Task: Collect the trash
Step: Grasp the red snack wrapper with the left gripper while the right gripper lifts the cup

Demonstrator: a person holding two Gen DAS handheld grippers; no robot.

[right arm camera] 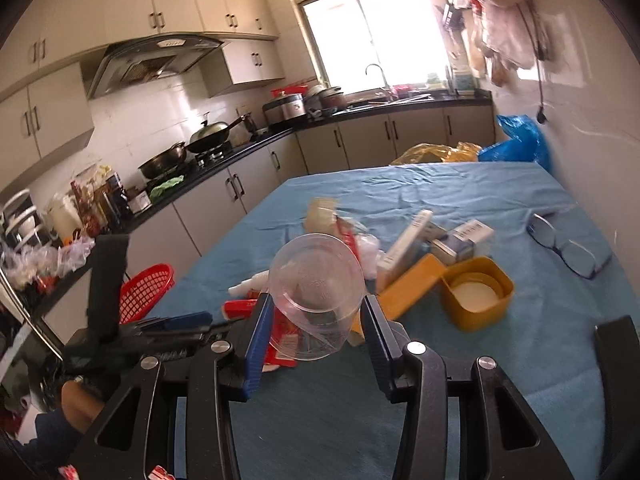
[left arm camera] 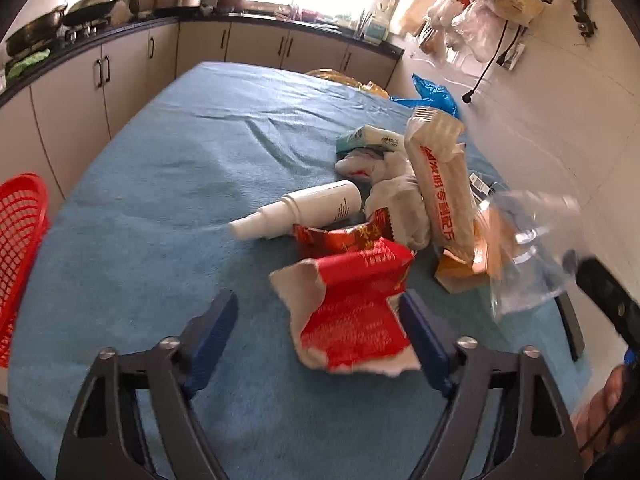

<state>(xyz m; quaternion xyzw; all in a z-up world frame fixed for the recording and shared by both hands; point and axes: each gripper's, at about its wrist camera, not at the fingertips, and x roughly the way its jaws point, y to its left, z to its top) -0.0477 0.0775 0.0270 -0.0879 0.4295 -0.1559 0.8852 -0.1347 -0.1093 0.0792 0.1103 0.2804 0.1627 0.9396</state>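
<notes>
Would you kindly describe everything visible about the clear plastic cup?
The clear plastic cup is transparent, thin-walled and apparently empty, with faint embossed marks on its round base. It lies tilted on its side, base toward the right wrist camera, clamped between the right gripper pads, above the blue tablecloth.

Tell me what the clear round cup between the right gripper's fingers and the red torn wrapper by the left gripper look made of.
Clear round cup: thin transparent plastic, glossy; the table shows through it. Red torn wrapper: probably printed paper or paper-backed film; its ripped edges look white and fibrous.
</notes>
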